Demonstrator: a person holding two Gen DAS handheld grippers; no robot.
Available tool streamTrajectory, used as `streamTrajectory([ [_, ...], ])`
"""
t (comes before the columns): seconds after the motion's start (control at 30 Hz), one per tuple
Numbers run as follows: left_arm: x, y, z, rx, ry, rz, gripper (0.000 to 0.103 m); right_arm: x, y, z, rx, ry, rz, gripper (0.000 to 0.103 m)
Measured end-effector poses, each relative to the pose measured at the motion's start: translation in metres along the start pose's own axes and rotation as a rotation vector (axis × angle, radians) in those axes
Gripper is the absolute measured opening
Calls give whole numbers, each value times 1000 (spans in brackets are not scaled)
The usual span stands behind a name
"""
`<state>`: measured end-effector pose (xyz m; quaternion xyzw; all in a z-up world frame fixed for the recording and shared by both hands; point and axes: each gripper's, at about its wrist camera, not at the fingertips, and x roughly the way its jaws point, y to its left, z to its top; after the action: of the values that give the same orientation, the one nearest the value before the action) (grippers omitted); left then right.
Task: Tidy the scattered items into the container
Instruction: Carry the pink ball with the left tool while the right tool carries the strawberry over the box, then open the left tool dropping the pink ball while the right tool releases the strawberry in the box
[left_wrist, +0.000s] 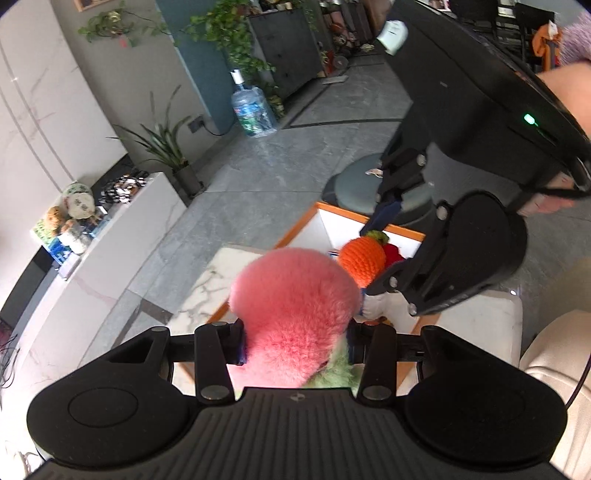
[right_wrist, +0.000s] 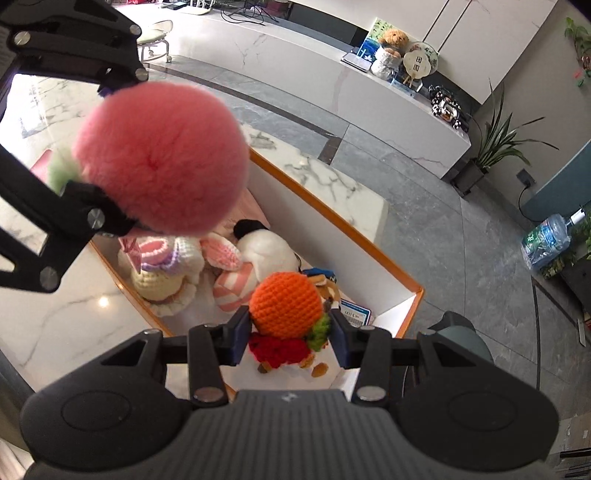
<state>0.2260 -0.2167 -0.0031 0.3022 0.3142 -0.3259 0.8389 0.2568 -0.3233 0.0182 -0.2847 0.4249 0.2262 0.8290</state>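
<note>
The marble table (right_wrist: 74, 314) carried the orange-rimmed white box (right_wrist: 332, 210), its far end holding soft toys while the near corner lay bare. Above it, the left gripper (left_wrist: 295, 341) clenched a pink plush ball (left_wrist: 293, 314), and the right gripper (right_wrist: 291, 336) clasped an orange crocheted toy (right_wrist: 284, 304).

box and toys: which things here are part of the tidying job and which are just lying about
Part of the job:
- pink plush, held in the left hand-held gripper
- orange crochet toy, held in the right hand-held gripper
- box, with a snowman and other soft toys already inside

Just lying about:
- water jug
- potted plant
- teddy bear
- stool
</note>
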Motion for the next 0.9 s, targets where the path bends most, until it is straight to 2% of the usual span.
streamTrajectory([
  [0.2, 38, -9, -4, 5, 28, -69, 50, 31, -17, -16, 12, 40, 58, 48],
  [0.4, 61, -13, -13, 23, 51, -112, 50, 60, -22, -26, 54, 72, 168, 48],
  [0.53, 72, -15, -20, 23, 73, -129, 50, 79, -18, -30, 52, 112, 202, 48],
  [0.7, 82, -16, -24, 19, 86, -147, 51, 92, -24, -30, 116, 138, 256, 49],
  [0.9, 90, -13, -27, 13, 102, -162, 51, 98, -29, -33, 167, 148, 268, 51],
])
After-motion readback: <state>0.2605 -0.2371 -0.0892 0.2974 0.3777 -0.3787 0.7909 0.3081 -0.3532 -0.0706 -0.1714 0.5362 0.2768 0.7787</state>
